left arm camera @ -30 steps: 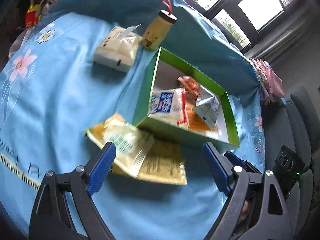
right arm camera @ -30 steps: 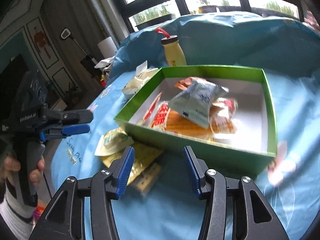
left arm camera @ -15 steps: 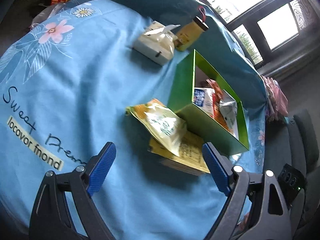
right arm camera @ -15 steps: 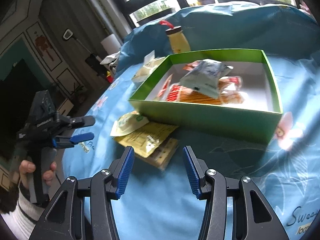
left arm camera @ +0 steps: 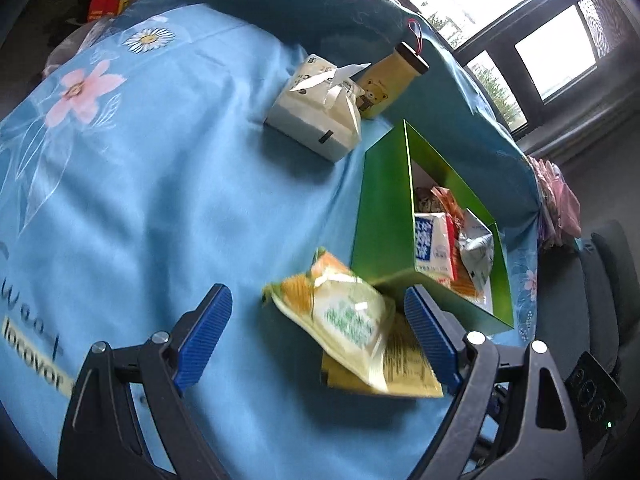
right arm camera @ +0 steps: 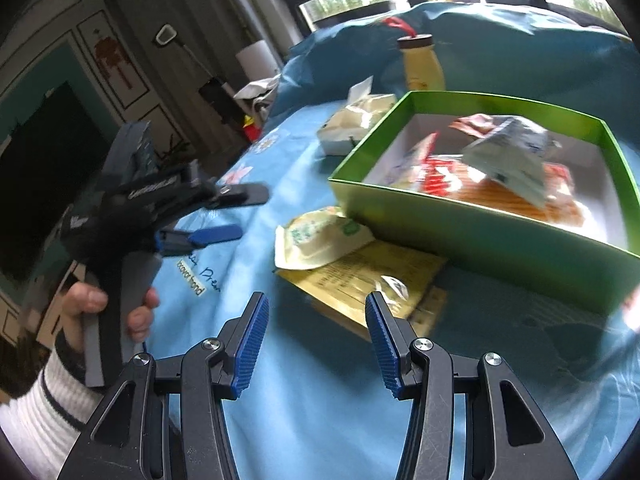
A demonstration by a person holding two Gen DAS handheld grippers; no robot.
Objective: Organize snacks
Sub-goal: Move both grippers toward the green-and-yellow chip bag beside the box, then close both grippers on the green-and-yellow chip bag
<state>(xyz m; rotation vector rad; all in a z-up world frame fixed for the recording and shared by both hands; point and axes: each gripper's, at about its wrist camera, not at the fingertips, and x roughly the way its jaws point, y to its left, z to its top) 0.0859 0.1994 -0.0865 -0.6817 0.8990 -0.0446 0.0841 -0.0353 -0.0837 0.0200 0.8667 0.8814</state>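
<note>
We see the green box (right arm camera: 472,236) on the blue cloth (left arm camera: 160,200), already holding several packets. Just beside its wall lies the pale snack bag (left arm camera: 344,320) over a flat yellow packet (right arm camera: 360,276). The bag seems light, soft and slippery; we would pinch a sealed edge. The left gripper (left arm camera: 318,336) and the right gripper (right arm camera: 316,344) both stand open and empty. Blur hides the printing.

Both hand-held grippers (left arm camera: 318,322) (right arm camera: 316,344) drew nearer the snack packets (left arm camera: 344,320) (outside box).
</note>
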